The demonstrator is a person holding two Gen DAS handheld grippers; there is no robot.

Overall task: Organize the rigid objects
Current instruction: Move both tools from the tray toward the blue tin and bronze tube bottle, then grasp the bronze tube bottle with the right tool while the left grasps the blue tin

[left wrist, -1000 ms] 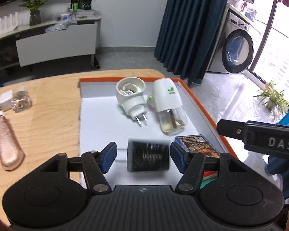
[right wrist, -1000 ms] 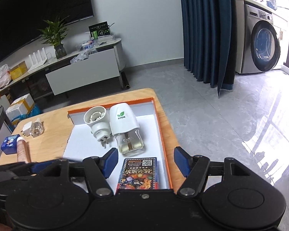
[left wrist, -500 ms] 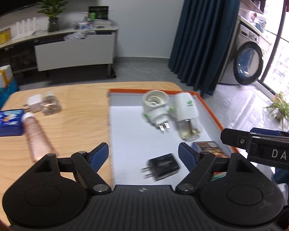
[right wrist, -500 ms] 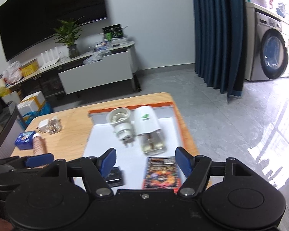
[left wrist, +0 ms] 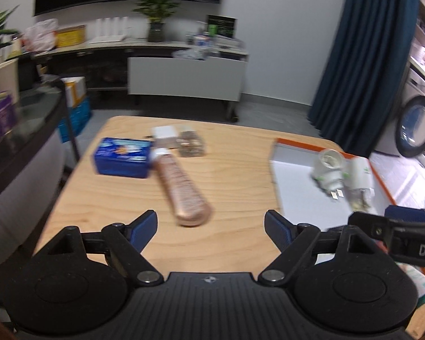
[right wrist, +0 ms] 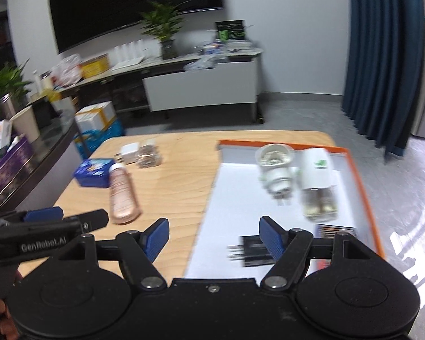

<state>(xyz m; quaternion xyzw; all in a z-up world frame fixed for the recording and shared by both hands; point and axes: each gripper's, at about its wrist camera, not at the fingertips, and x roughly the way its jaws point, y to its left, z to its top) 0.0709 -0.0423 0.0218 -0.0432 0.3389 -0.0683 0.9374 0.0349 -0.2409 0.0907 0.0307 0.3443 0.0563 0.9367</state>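
My left gripper point(left wrist: 211, 225) is open and empty, just short of a rose-gold tube point(left wrist: 181, 189) lying on the wooden table point(left wrist: 235, 170). A blue box point(left wrist: 121, 157), a white charger point(left wrist: 164, 133) and a small clear jar point(left wrist: 191, 144) lie beyond it. My right gripper point(right wrist: 212, 235) is open and empty over the left edge of the orange-rimmed tray point(right wrist: 365, 187). The tray holds a black plug adapter point(right wrist: 249, 250), a white socket plug point(right wrist: 274, 170), a white vaporizer with a clear bottle point(right wrist: 318, 181) and a dark printed box point(right wrist: 335, 231).
A glass-topped cabinet point(left wrist: 19, 130) stands left of the table. A low TV shelf point(right wrist: 184, 65) with a plant and clutter lines the far wall. Blue curtains point(left wrist: 368, 48) and a washing machine point(left wrist: 413, 130) are to the right. The table's rounded far edge drops to grey floor.
My left gripper let go of the black adapter in the tray, opened, and swung left toward the rose-gold tube. My right gripper also panned left, staying open.
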